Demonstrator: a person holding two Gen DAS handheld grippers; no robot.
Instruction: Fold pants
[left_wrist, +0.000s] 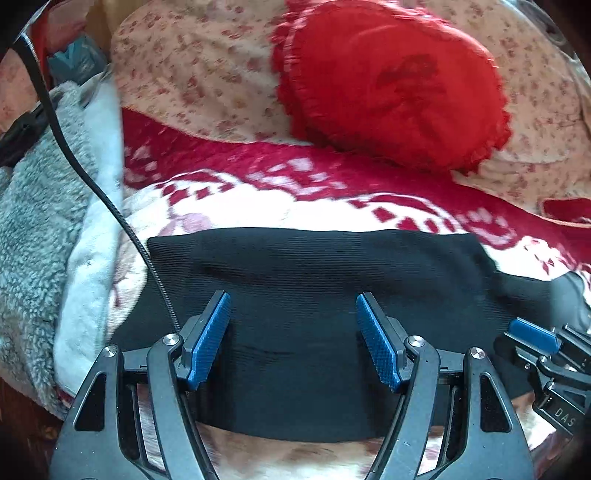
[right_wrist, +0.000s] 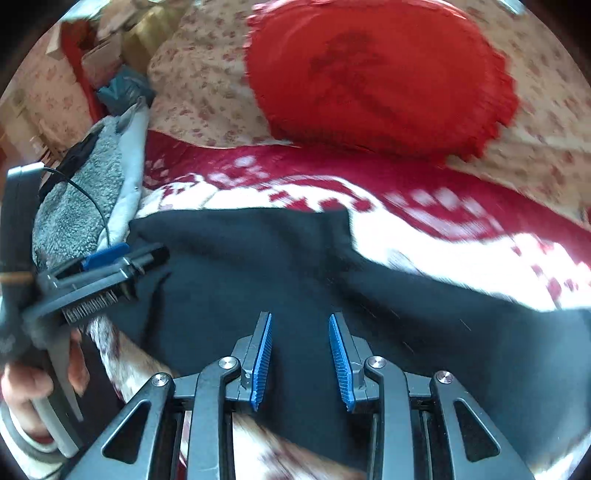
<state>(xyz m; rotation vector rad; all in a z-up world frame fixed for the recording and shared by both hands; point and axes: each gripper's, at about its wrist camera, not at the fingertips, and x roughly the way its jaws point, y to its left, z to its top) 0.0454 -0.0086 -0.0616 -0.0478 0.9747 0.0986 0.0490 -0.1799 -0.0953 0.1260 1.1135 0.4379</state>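
Left gripper (left_wrist: 293, 339): jaws spread wide, nothing between the blue pads (left_wrist: 207, 341); it hangs over the black pants; seen side-on at the left edge of the right wrist view (right_wrist: 110, 258), a person's hand (right_wrist: 33, 387) on its handle
Right gripper (right_wrist: 300, 358): jaws parted with a narrower gap, empty; poised over the dark cloth; only its tip shows at the right edge of the left wrist view (left_wrist: 535, 338)
Count of grippers: two, each with two blue ribbed pads
Count of pants: one pair (left_wrist: 314, 295)
Pants, look: black, finely ribbed knit; lying as a broad flat band with a straight far edge and rounded corners; a few shallow creases across the middle; in the right wrist view (right_wrist: 258, 266) the right part trails off in a looser fold
Pants, place: flat on the red-and-white patterned blanket (left_wrist: 295, 184), directly beneath both grippers
Cushions: one red round cushion (left_wrist: 388, 81) with a frilled edge, behind the pants, resting on floral bedding (left_wrist: 192, 66)
Other cloth: one grey fleecy throw (left_wrist: 33, 221) at the left
Cable: one black cord (left_wrist: 92, 184) running to the left gripper
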